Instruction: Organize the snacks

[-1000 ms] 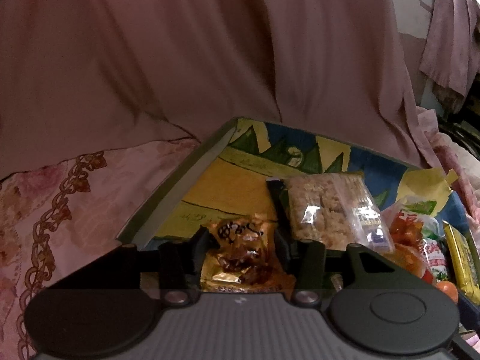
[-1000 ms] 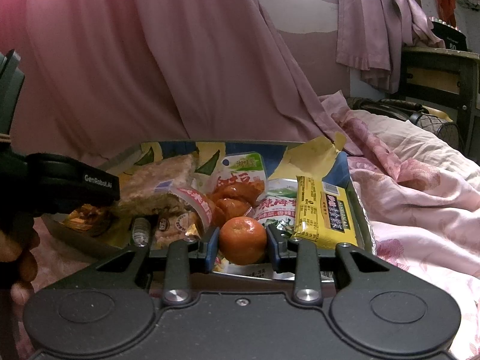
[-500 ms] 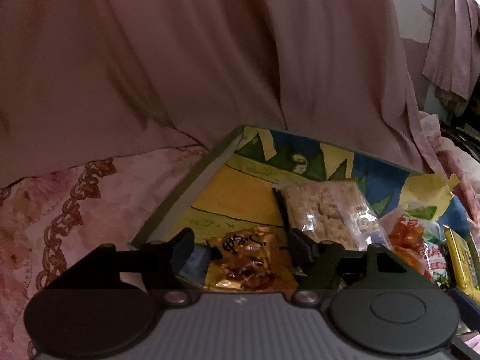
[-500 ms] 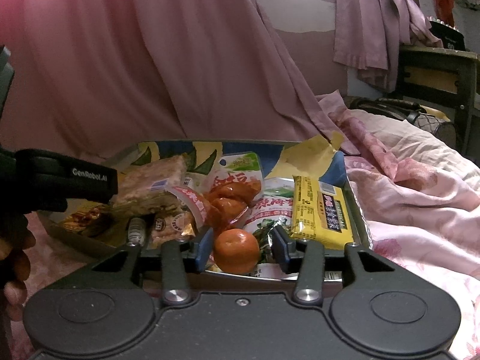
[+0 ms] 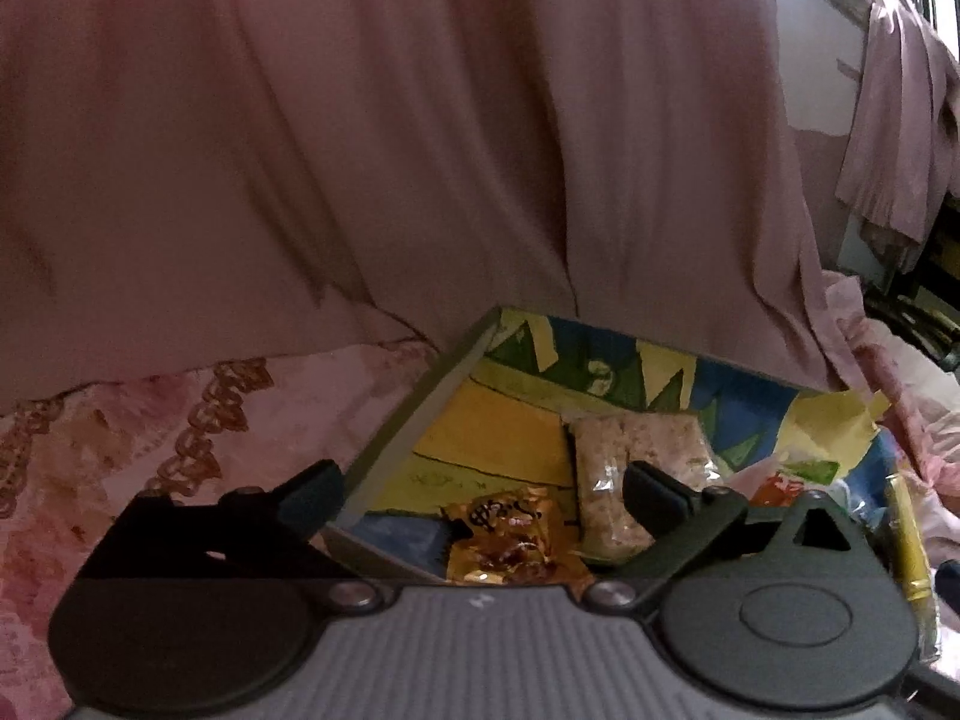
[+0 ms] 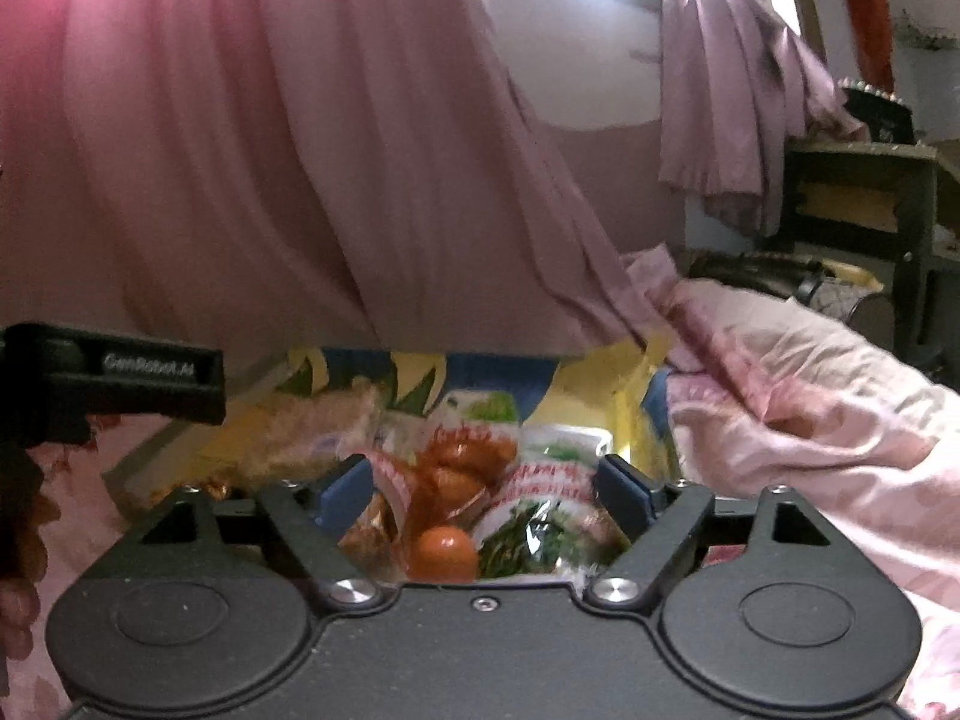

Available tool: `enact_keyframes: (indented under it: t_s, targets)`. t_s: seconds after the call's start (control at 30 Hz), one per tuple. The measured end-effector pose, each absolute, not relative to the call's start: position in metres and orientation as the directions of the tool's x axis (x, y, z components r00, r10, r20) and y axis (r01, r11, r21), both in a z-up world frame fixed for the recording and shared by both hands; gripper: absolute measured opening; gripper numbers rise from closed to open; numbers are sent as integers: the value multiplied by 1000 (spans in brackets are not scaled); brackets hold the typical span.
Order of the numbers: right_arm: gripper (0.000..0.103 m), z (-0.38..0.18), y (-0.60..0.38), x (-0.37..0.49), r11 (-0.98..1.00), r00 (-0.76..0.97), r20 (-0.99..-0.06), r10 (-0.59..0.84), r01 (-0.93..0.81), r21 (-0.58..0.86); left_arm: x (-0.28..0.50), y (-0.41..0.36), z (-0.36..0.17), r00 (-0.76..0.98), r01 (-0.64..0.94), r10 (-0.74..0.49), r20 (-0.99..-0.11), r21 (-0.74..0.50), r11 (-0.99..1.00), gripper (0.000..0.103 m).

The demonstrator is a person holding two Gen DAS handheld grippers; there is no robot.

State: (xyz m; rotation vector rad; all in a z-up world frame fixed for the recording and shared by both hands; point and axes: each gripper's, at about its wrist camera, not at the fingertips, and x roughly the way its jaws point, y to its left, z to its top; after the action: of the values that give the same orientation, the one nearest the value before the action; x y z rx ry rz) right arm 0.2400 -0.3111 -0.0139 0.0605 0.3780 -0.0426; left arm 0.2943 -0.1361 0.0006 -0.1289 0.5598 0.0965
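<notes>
A colourful printed tray (image 5: pixel 420 414) lies on the pink bedding. An orange-gold snack packet (image 5: pixel 510 540) rests in the tray's near left corner, between and below the spread fingers of my left gripper (image 5: pixel 480 495), whose jaws are opening and touch nothing. Beside it lies a clear bag of puffed rice bars (image 5: pixel 630 468). In the right wrist view a small orange (image 6: pixel 444 552) sits in the tray among red and green packets (image 6: pixel 528 510). My right gripper (image 6: pixel 486 483) stands above it, jaws opening, pads clear of the fruit.
A pink curtain (image 5: pixel 420 150) hangs close behind the tray. Rumpled pink bedding (image 6: pixel 810 396) lies to the right, with a dark wooden stand (image 6: pixel 858 210) beyond. The left gripper's body (image 6: pixel 120 384) and a hand (image 6: pixel 18 540) show at the left edge of the right wrist view.
Both grippers opened and lifted back. The left let go of the orange-gold packet and the right let go of the orange; both items now lie in the tray.
</notes>
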Motion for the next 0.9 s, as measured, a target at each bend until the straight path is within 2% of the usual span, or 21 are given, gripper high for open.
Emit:
enact_keyframes:
  t_s: [0.3, 0.57, 0.9]
  targets:
    - [96, 17, -320, 209, 993, 953, -298, -57, 85, 83, 260, -130, 24, 864, -97, 32, -503, -105, 990, 102]
    - [102, 41, -316, 172, 994, 968, -245, -56, 76, 74, 218, -125, 42, 884, -62, 0, -468, -116, 991, 103]
    - [102, 62, -300, 124, 995, 974, -211, -77, 89, 52, 163, -108, 54, 879, -41, -18, -477, -113, 993, 103]
